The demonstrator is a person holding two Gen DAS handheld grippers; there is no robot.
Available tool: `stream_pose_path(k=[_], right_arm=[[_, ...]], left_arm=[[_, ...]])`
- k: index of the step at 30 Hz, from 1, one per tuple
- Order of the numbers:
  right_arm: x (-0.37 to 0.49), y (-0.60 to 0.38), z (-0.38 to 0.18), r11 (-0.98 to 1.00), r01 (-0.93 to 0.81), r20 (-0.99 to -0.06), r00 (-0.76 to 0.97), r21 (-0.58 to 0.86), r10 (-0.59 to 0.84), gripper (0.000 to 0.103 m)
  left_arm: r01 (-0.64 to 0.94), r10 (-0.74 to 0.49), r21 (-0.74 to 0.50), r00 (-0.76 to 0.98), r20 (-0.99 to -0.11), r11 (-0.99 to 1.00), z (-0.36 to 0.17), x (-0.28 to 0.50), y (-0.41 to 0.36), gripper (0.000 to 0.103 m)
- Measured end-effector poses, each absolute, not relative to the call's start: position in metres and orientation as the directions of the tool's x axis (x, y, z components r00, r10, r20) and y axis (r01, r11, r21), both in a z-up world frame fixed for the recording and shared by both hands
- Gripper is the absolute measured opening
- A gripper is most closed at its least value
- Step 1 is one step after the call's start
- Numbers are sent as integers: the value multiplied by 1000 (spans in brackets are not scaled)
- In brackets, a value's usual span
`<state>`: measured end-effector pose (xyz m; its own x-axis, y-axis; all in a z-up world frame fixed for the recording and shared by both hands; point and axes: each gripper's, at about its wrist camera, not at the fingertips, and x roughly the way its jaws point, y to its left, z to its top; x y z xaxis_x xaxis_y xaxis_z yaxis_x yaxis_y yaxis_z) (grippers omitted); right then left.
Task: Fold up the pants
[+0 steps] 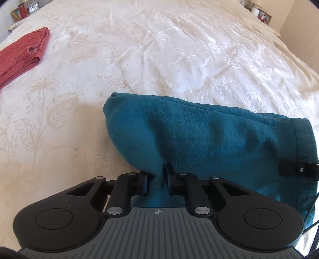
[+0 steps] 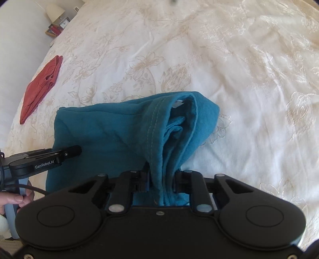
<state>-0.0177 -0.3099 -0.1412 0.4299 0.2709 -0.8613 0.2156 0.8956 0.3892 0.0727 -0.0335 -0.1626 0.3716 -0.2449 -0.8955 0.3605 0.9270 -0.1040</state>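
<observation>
Teal pants lie bunched and partly folded on the white bedspread. My left gripper is shut on a pinch of the near edge of the teal cloth. In the right wrist view the same pants show their stitched waistband and inner layers. My right gripper is shut on that thick bundle of waistband fabric. The left gripper shows at the left of the right wrist view, lying over the cloth. One black finger of the right gripper pokes in at the right edge of the left wrist view.
A folded red garment lies at the far left of the bed, also the red garment in the right wrist view. A nightstand with a lamp and a clock stands beyond the bed. A hand holds the left gripper's handle.
</observation>
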Motion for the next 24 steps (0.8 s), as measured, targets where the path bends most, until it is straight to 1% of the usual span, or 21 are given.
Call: stream_pose_path(k=[2,9,12,19,24], right_arm=[[-20,-301,-126,909,196,-859,445,369,253,25],[-22,-272,-72,932,116,-827,507,343,242,24],[-16,-256,-53,934,77,-809,527,350,260,24],[11,-196,-25,921,-70,-776,517,382,362,24],[46,-138,-18,900,-180,-760,485,397,432,24]], left_arm=[[357,-245,-98,395,-885,929,-152,68,-29,8],[329,-255,-94,488,-835,940,-110,46,-9,8],[284,-238,-95,528,-815,954,-95,43,4,8],[146,-142,-67,600,-787,987,-63,45,76,8],[103,-70,-7,624,-778,995,-51,60,130,8]])
